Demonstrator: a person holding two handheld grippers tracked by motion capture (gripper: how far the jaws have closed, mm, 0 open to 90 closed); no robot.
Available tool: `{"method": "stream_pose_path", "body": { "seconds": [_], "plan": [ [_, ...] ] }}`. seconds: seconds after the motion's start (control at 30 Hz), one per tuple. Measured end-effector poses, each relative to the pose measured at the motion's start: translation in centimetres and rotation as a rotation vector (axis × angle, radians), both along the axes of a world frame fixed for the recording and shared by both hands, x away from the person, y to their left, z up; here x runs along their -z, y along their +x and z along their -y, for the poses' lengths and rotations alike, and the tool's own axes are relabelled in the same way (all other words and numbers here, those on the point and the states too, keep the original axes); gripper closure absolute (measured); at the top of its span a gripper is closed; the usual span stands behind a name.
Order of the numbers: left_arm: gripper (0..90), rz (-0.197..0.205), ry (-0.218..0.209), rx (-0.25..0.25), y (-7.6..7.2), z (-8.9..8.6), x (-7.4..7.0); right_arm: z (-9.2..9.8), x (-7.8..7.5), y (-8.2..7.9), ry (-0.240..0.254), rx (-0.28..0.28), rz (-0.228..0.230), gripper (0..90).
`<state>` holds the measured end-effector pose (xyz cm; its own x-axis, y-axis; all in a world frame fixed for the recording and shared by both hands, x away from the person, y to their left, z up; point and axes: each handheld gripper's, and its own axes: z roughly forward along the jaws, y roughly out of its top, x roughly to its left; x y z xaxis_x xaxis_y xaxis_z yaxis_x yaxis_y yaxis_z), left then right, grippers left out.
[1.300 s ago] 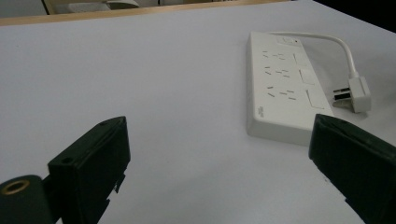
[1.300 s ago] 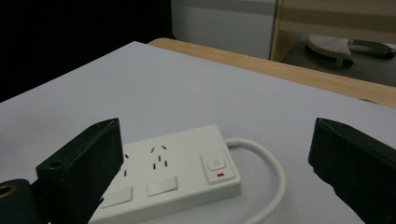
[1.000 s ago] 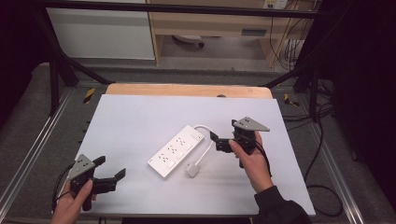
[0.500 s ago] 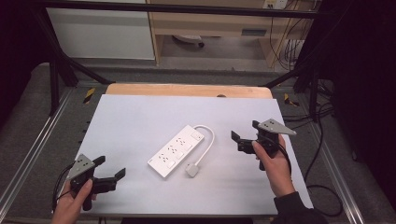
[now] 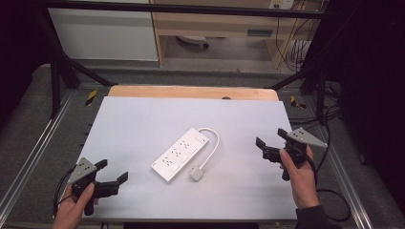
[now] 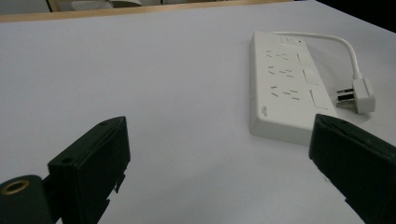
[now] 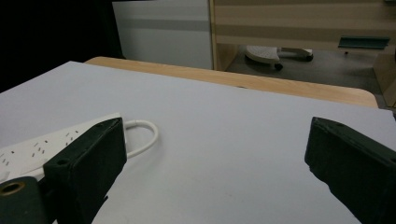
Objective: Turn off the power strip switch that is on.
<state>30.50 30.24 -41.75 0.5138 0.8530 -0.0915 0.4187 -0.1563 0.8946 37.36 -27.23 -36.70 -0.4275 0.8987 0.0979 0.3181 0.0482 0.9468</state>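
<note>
Two empty hand-held grippers flank a power strip.
The left hand-held gripper [image 5: 113,174] and right hand-held gripper [image 5: 272,143] gape wide, gripping nothing, at the table's [image 5: 143,119] near corners; the white power strip [image 5: 182,153] lies mid-table between them, its plug [image 5: 196,173] just beside it.

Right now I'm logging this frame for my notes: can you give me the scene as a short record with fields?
surface: white table
item: white power strip, lying flat mid-table
cable: short cable looping to its plug, unplugged
left gripper: open, holding nothing, near left of table
right gripper: open, holding nothing, right of the strip
contact: neither gripper touches the strip
</note>
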Motion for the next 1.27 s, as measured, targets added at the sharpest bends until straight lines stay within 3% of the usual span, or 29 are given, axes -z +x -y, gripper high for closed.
{"method": "stream_pose_path", "body": {
  "seconds": [0.33,0.9,1.27],
  "plan": [
    [5.2,0.000,-0.001,-0.001,0.0,-0.1,0.0,1.7,1.4,-0.8,0.011,0.030,-0.019,6.8],
    [5.2,0.003,-0.001,0.001,0.0,-0.1,0.0,2.3,4.8,-1.5,0.002,0.032,-0.057,6.6],
    [5.2,0.006,0.000,0.008,0.0,0.0,-0.1,-0.2,7.7,-0.7,-0.080,-0.049,-0.168,5.0]
  ]
}}
